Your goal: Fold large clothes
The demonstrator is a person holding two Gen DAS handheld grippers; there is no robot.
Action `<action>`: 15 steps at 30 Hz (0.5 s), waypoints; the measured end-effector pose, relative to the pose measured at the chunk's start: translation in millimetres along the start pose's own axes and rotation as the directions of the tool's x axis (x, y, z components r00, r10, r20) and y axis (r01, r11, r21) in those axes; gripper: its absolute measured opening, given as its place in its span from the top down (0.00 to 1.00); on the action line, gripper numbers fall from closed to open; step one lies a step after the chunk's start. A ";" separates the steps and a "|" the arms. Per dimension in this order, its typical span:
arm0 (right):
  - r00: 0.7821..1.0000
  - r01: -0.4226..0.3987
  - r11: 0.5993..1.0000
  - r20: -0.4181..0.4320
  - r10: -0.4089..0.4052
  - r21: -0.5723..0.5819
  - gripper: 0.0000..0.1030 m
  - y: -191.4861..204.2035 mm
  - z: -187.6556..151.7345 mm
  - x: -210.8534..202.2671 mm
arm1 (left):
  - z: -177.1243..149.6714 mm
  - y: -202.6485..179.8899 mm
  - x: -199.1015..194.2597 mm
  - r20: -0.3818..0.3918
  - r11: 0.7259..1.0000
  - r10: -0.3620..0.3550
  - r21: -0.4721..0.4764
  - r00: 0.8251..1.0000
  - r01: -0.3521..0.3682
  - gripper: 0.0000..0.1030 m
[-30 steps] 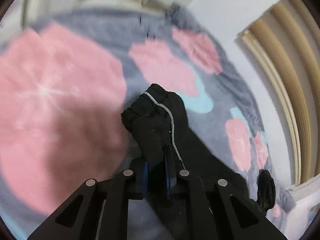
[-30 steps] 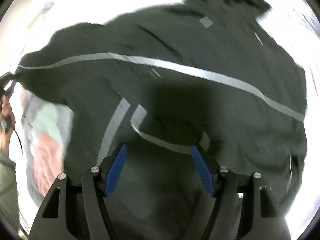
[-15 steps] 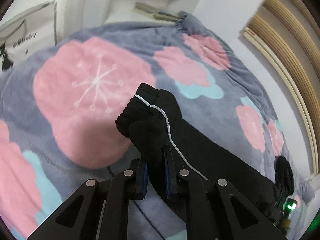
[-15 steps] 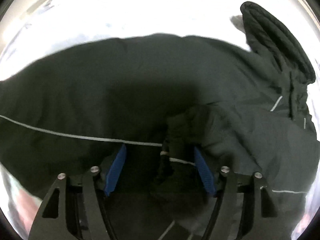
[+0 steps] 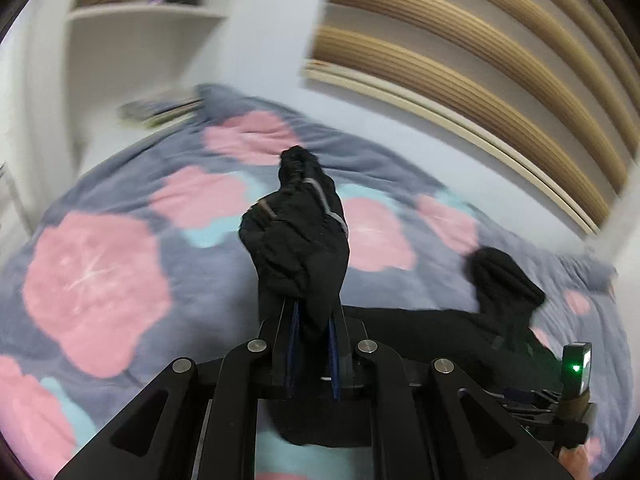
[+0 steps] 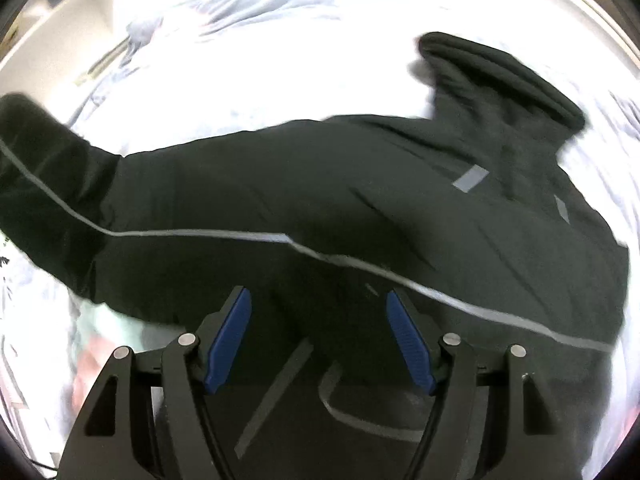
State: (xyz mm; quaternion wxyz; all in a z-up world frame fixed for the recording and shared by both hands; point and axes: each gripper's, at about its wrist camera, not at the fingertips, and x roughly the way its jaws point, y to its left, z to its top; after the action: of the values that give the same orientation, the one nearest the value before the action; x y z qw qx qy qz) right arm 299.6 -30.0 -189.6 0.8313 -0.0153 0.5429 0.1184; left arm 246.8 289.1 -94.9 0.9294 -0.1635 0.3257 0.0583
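Note:
A black jacket (image 6: 360, 200) with thin grey reflective stripes lies spread on the bed, its collar at the upper right of the right wrist view. My left gripper (image 5: 314, 320) is shut on a bunched sleeve end of the jacket (image 5: 300, 236) and holds it up above the blanket; the sleeve trails down to the right. My right gripper (image 6: 318, 340) is open with its blue pads wide apart, just above the jacket's body, holding nothing.
The bed is covered by a grey blanket with pink and light blue flowers (image 5: 100, 280). A white wall with curved wooden slats (image 5: 460, 52) is behind the bed. A white shelf (image 5: 132, 20) stands at the back left. My other hand's device with a green light (image 5: 576, 368) is at right.
My left gripper has lifted the sleeve end higher and tilted up toward the wall. My right gripper has shifted over the jacket, which now lies flatter, with the collar in view.

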 end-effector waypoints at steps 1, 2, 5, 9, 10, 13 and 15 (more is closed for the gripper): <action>1.000 0.002 1.000 0.002 -0.002 0.024 0.28 -9.7 -13.2 -13.9 | -2.1 -23.7 0.7 -0.008 0.999 -0.031 0.035 0.999 0.032 0.88; 1.000 0.007 0.999 -0.001 -0.007 0.053 0.28 -25.2 -24.4 -23.8 | -3.4 -39.8 1.3 -0.014 0.997 -0.051 0.054 0.999 0.052 0.88; 0.999 0.037 0.991 -0.017 -0.035 0.127 0.28 -68.3 -42.9 -43.3 | -11.8 -92.9 5.6 -0.042 0.986 -0.126 0.108 0.991 0.130 0.88; 0.998 0.068 0.975 -0.023 -0.065 0.212 0.28 -124.2 -72.9 -69.2 | -27.6 -178.1 13.3 -0.091 0.949 -0.247 0.179 0.965 0.260 0.88; 0.997 0.079 0.970 -0.025 -0.075 0.229 0.28 -138.8 -79.6 -74.8 | -33.4 -198.6 14.8 -0.106 0.938 -0.271 0.196 0.957 0.287 0.88; 0.995 0.096 0.957 -0.022 -0.093 0.273 0.28 -175.6 -92.4 -87.4 | -50.6 -252.2 25.5 -0.164 0.907 -0.329 0.219 0.930 0.360 0.89; 0.995 0.098 0.948 -0.019 -0.097 0.304 0.28 -197.0 -97.3 -91.9 | -65.0 -286.6 31.9 -0.204 0.884 -0.357 0.242 0.912 0.400 0.89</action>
State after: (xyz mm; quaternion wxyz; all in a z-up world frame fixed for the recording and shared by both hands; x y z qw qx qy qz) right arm 219.0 -252.9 -166.6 0.8274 0.0858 0.5549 -0.0080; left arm 295.2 -2.4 -86.4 0.9085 -0.0955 0.3629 -0.1838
